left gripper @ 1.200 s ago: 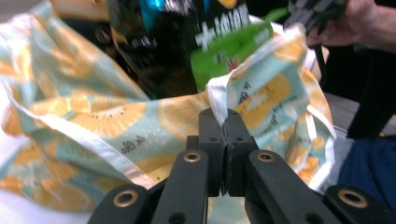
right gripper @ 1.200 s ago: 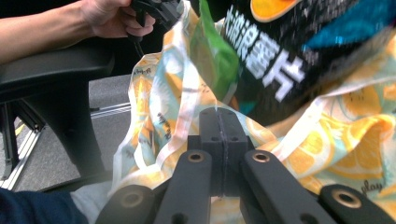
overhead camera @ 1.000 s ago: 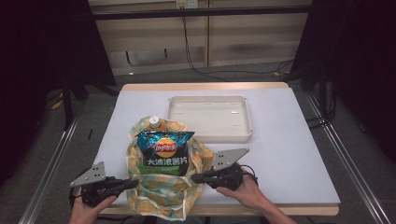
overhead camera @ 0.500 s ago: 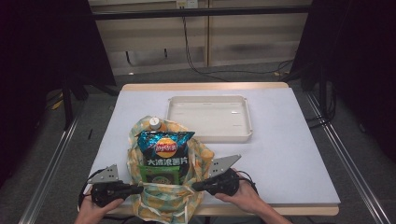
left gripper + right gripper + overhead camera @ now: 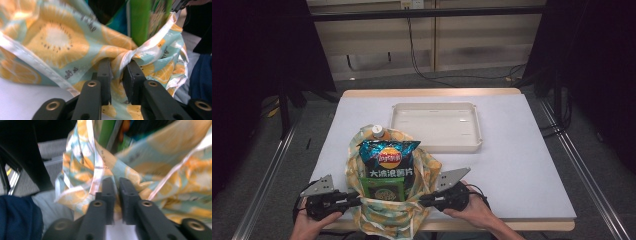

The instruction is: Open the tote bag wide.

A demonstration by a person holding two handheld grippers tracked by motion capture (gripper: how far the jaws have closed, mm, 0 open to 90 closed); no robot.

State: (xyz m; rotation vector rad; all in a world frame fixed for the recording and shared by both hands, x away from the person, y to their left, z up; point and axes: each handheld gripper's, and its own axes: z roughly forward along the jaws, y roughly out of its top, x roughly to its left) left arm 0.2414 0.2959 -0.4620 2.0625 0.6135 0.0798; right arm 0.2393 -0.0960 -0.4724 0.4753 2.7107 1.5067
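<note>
Both grippers, left (image 5: 353, 199) and right (image 5: 426, 200), have just been easing their jaws, fabric seemingly still pinched; the loaded bag (image 5: 387, 222) overhanging the table's (image 5: 512, 170) near edge could slip off.

Glossy printed cloth on the bag (image 5: 387, 220), crinkly shiny foil on the chip packet (image 5: 387, 155), smooth matt plastic tray (image 5: 437, 145), matt black plastic claw (image 5: 117, 75).

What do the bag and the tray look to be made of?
Bag: thin, slightly shiny cloth with a citrus print, likely polyester; it bunches and creases with a stitched hem. Tray: probably matte cream moulded plastic, with rigid rounded rims.
</note>
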